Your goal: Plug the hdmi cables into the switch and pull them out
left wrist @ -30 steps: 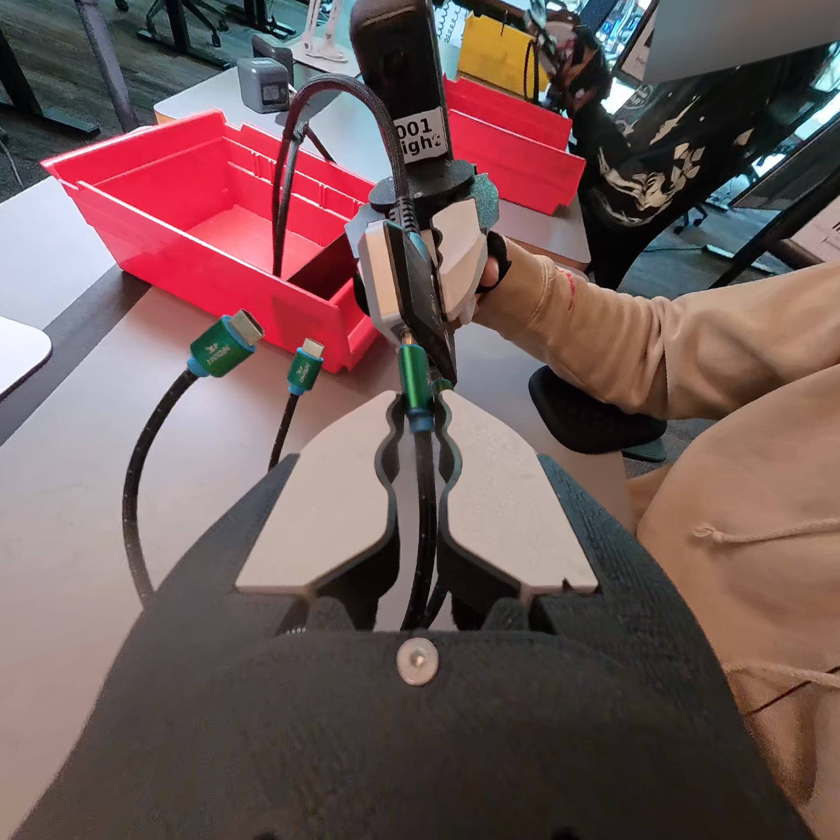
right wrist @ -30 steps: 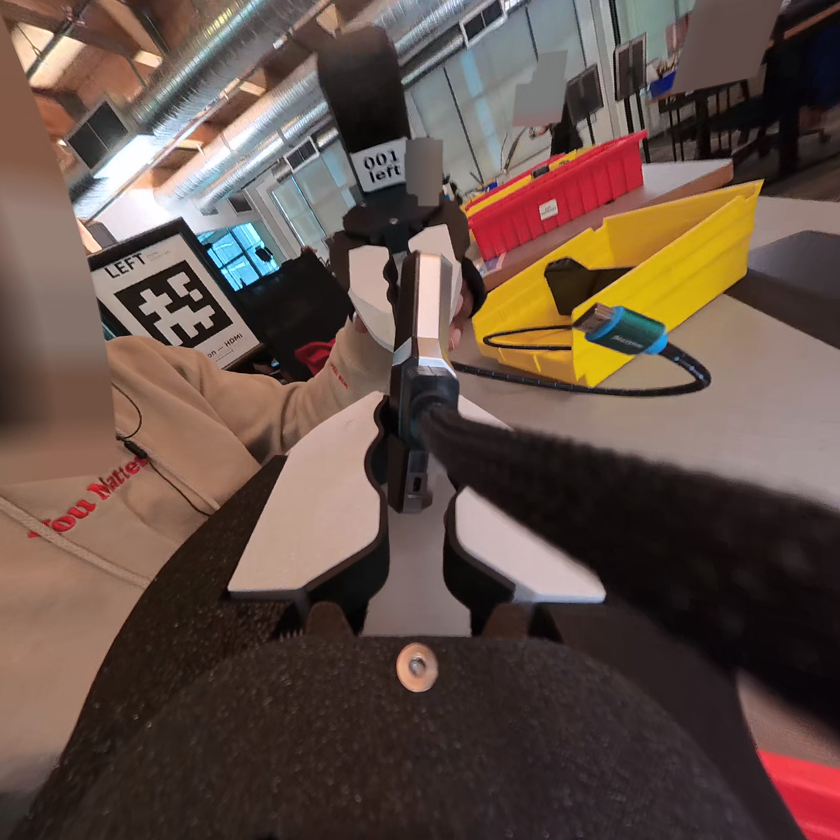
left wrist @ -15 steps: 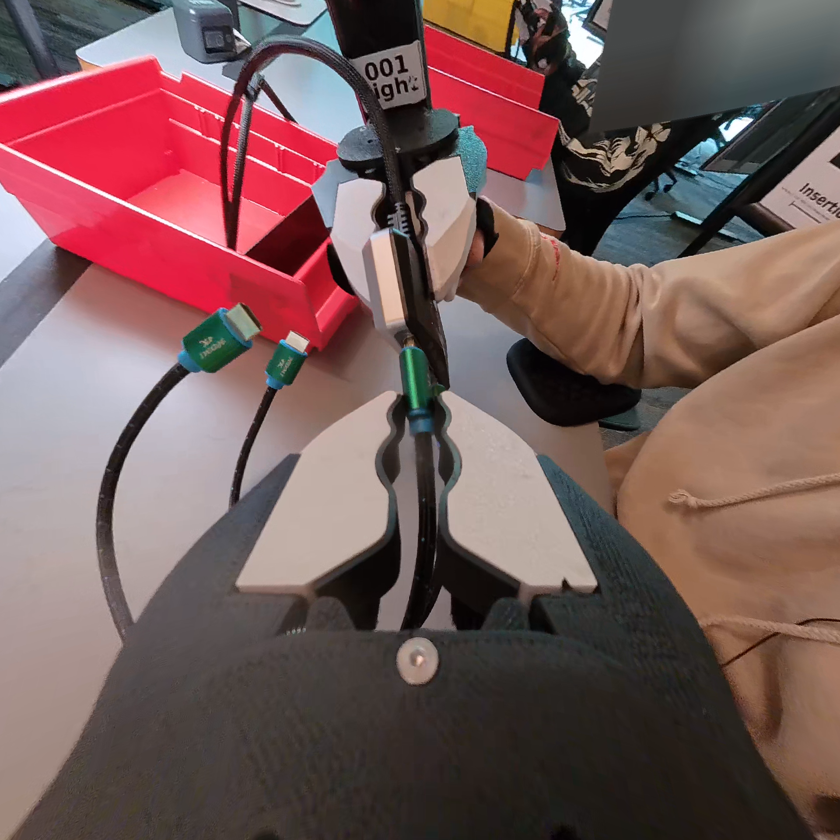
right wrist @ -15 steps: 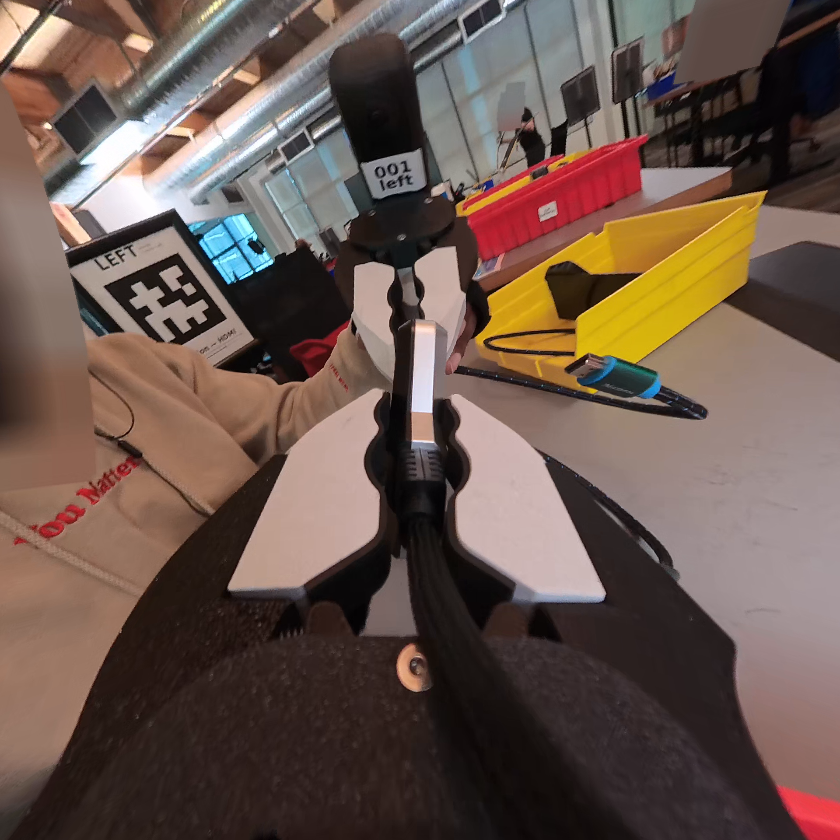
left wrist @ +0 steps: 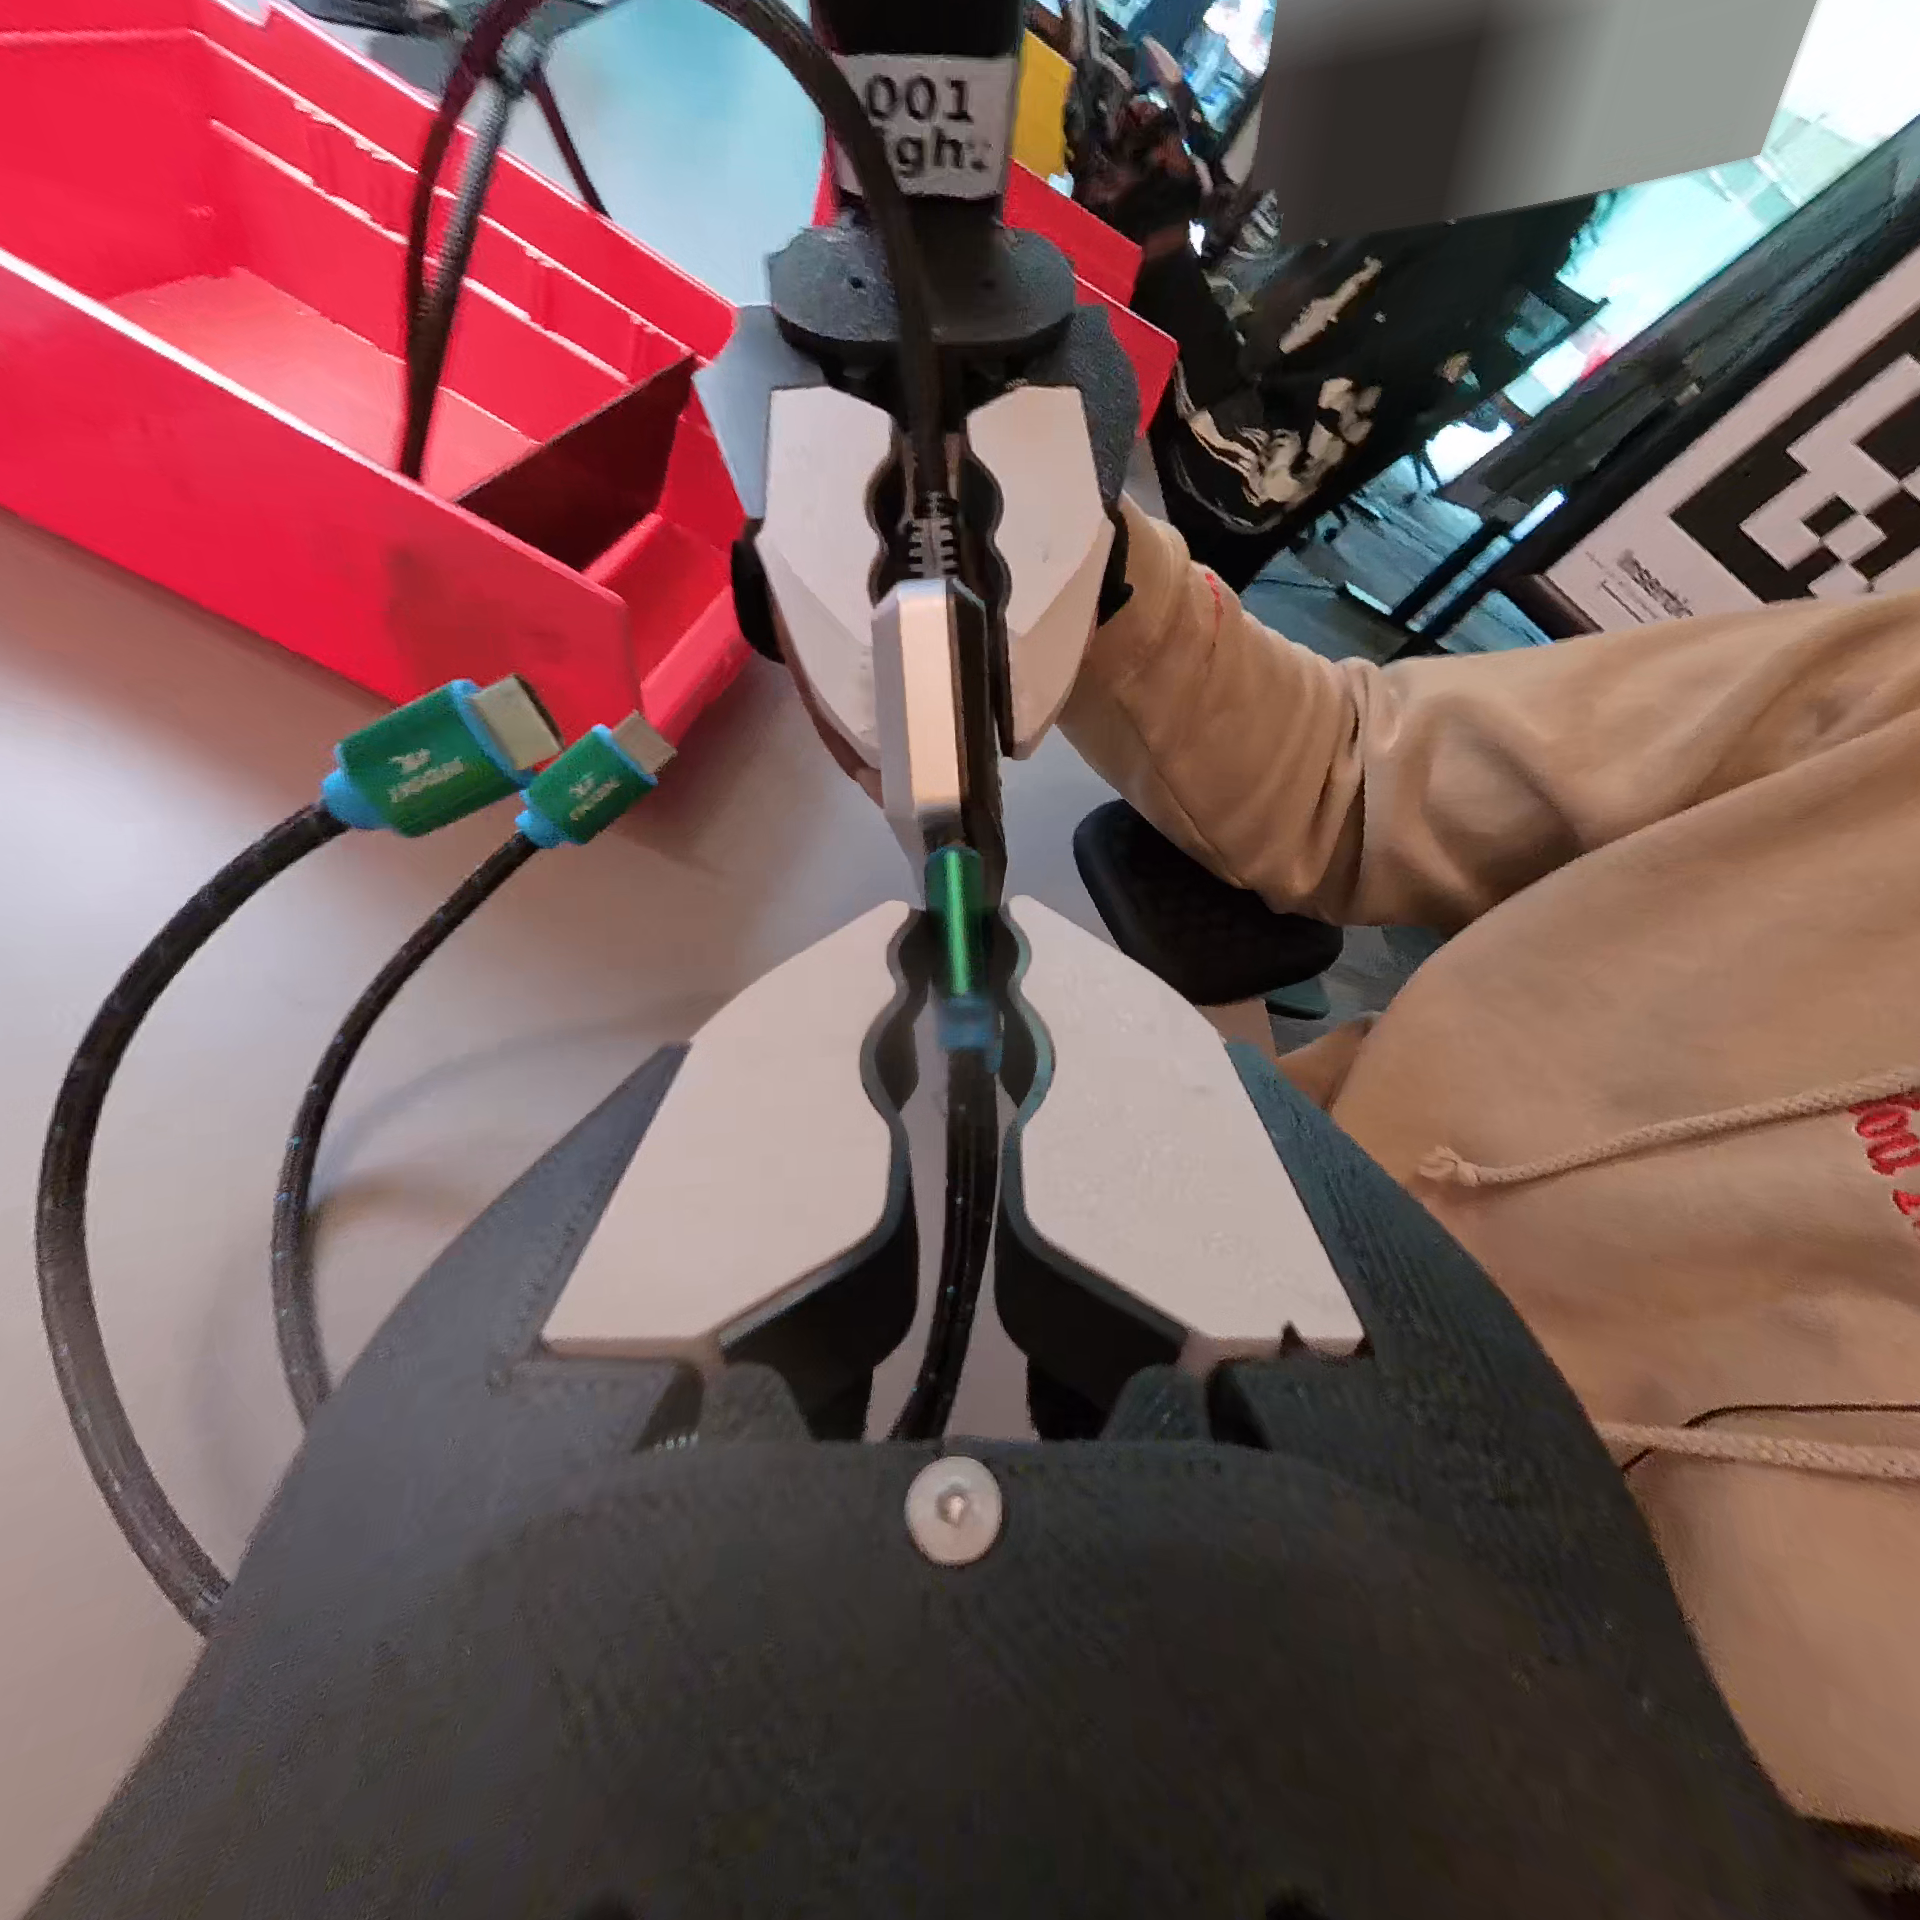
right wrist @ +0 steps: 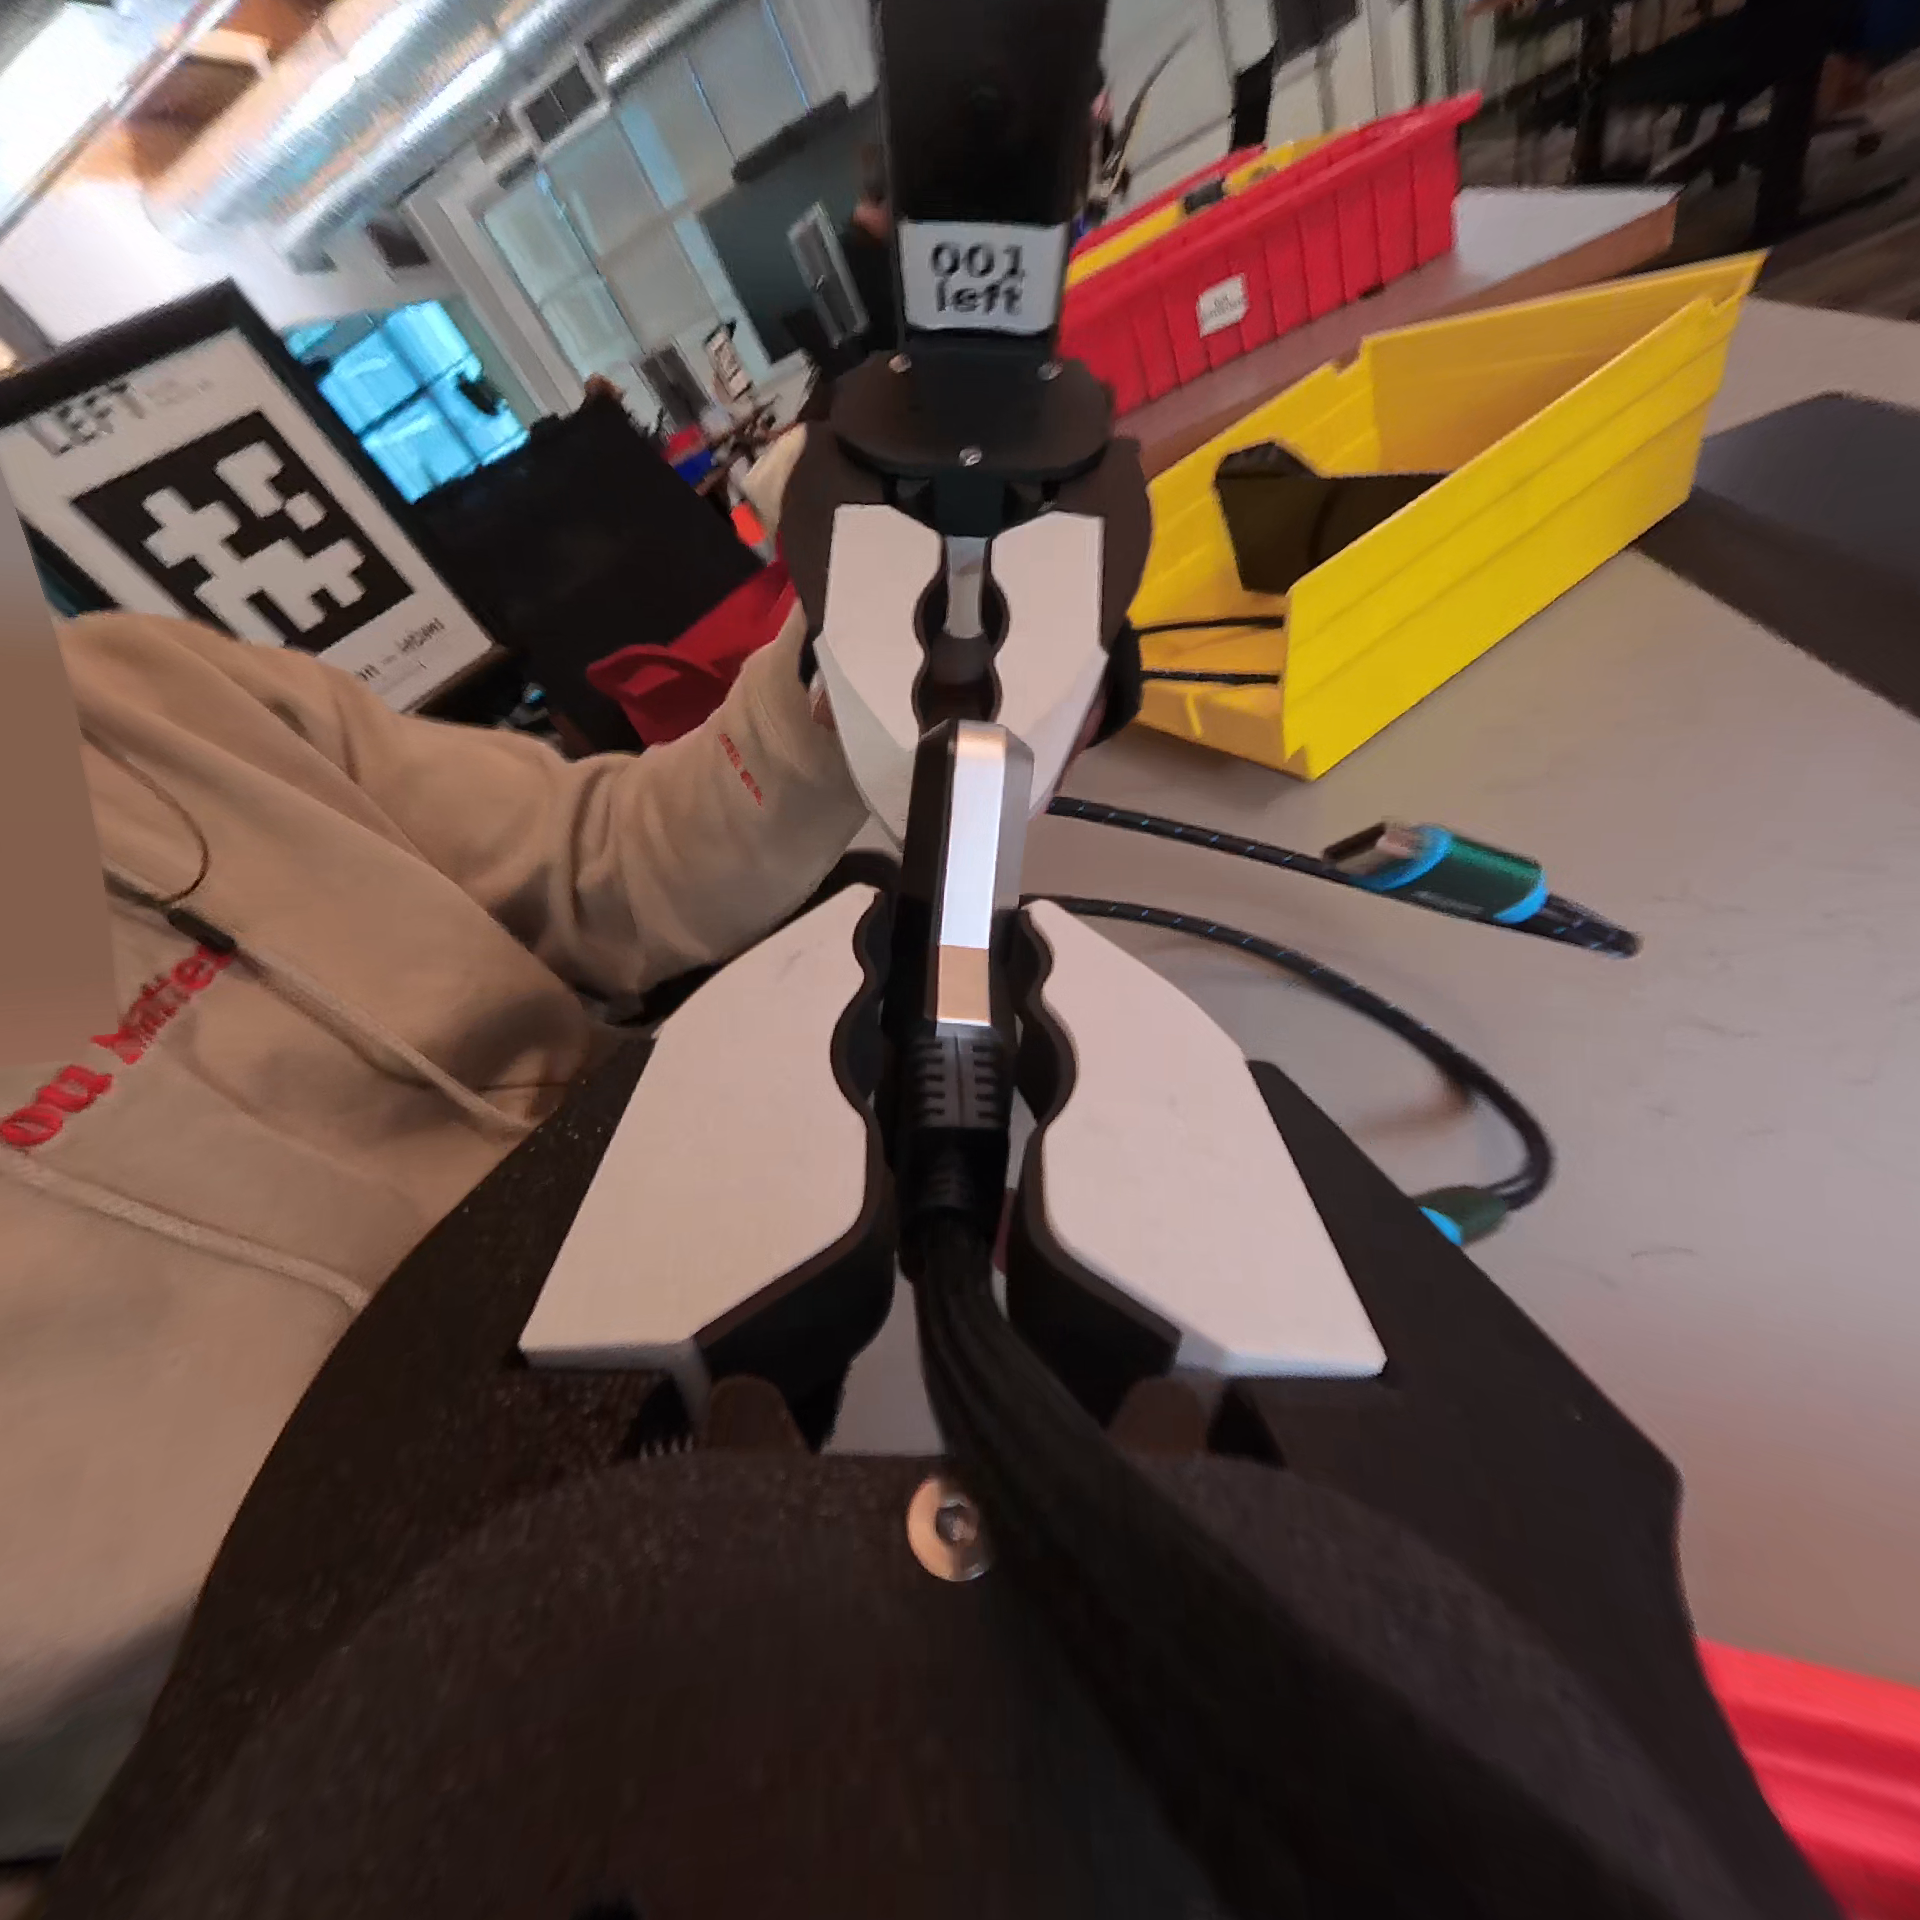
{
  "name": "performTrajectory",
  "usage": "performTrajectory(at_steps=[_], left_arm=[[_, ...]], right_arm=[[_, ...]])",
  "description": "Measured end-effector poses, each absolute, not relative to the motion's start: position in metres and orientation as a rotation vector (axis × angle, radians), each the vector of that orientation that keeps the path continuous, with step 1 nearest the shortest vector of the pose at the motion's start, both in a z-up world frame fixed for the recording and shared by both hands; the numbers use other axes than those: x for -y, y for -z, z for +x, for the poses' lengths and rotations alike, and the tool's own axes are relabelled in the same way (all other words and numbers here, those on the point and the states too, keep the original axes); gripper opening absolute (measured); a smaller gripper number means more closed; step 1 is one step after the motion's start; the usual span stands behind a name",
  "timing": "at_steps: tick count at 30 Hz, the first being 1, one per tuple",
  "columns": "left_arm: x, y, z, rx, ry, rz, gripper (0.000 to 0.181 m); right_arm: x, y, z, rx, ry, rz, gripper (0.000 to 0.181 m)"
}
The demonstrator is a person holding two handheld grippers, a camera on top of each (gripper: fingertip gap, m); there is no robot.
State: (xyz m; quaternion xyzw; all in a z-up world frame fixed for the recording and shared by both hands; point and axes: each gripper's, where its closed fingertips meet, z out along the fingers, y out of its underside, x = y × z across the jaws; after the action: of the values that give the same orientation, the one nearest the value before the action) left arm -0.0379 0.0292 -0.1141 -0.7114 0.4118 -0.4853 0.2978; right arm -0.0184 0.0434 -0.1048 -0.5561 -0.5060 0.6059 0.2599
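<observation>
In the left wrist view my left gripper (left wrist: 958, 912) is shut on a green HDMI plug (left wrist: 954, 925); its black braided cable runs back between the fingers. The plug's tip meets the near end of the silver and black switch (left wrist: 925, 707), which the right gripper (left wrist: 940, 727) holds facing me. In the right wrist view my right gripper (right wrist: 951, 902) is shut on the switch (right wrist: 971, 883), edge up, at its black cable end. The left gripper (right wrist: 961, 727) faces it just beyond; the plug is hidden there.
Two loose green HDMI plugs (left wrist: 436, 743) (left wrist: 592, 790) lie on the grey table (left wrist: 208, 935) beside a red bin (left wrist: 312, 499). They also show in the right wrist view (right wrist: 1444, 883) (right wrist: 1465, 1210), near a yellow bin (right wrist: 1455, 582). A person's tan sleeves are close on one side. My two grippers' fingertips are within a few centimetres of each other.
Both grippers have swung into line with each other and the switch now stands edge on. The left gripper still holds the green plug at the switch.
</observation>
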Motion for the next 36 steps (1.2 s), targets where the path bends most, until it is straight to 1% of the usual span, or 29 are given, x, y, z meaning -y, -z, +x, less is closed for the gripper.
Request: performTrajectory(at_steps=[7, 8, 10, 12, 13, 14, 15, 17, 20, 23, 27, 29, 32, 34, 36], left_arm=[[-0.035, 0.127, -0.038, -1.125, 1.206, -1.909, 0.011], [-0.032, 0.129, -0.038, -1.148, 1.202, -1.912, 0.015], [-0.03, 0.127, -0.037, -1.157, 1.198, -1.896, 0.032], [-0.028, 0.122, -0.033, -1.156, 1.196, -1.866, 0.036], [-0.026, 0.124, -0.029, -1.178, 1.181, -1.864, 0.033], [-0.023, 0.127, -0.026, -1.21, 1.155, -1.87, 0.025], [-0.022, 0.129, -0.024, -1.235, 1.134, -1.867, 0.02], [-0.025, 0.122, -0.024, -1.207, 1.13, -1.831, 0.02], [-0.034, 0.097, -0.033, -1.084, 1.192, -1.735, 0.02], [-0.04, 0.083, -0.046, -1.014, 1.179, -1.683, 0.02], [-0.042, 0.076, -0.047, -0.982, 1.183, -1.652, 0.02], [-0.041, 0.076, -0.044, -0.989, 1.182, -1.646, 0.02], [-0.039, 0.065, -0.045, -0.957, 1.201, -1.619, 0.021], [-0.037, 0.057, -0.048, -0.952, 1.129, -1.61, 0.023], [-0.035, 0.039, -0.057, -0.926, 1.045, -1.559, 0.033]], right_arm=[[-0.047, 0.114, -0.025, 1.407, -1.527, -1.575, 0.022], [-0.043, 0.117, -0.026, 1.454, -1.493, -1.576, 0.022], [-0.035, 0.122, -0.025, 1.532, -1.451, -1.568, 0.022], [-0.031, 0.123, -0.025, 1.566, -1.434, -1.57, 0.022], [-0.028, 0.123, -0.026, 1.579, -1.429, -1.571, 0.022], [-0.027, 0.123, -0.027, 1.59, -1.417, -1.572, 0.022], [-0.025, 0.124, -0.029, 1.597, -1.4, -1.575, 0.022], [-0.029, 0.12, -0.029, 1.575, -1.352, -1.577, 0.024], [-0.044, 0.101, -0.022, 1.457, -1.295, -1.569, 0.037], [-0.055, 0.082, -0.012, 1.348, -1.291, -1.53, 0.04], [-0.057, 0.08, -0.015, 1.326, -1.29, -1.528, 0.037], [-0.052, 0.082, -0.022, 1.341, -1.285, -1.523, 0.026], [-0.047, 0.072, -0.022, 1.33, -1.341, -1.507, 0.023], [-0.043, 0.061, -0.019, 1.352, -1.312, -1.503, 0.022], [-0.046, 0.049, -0.011, 1.391, -1.227, -1.545, 0.022]])
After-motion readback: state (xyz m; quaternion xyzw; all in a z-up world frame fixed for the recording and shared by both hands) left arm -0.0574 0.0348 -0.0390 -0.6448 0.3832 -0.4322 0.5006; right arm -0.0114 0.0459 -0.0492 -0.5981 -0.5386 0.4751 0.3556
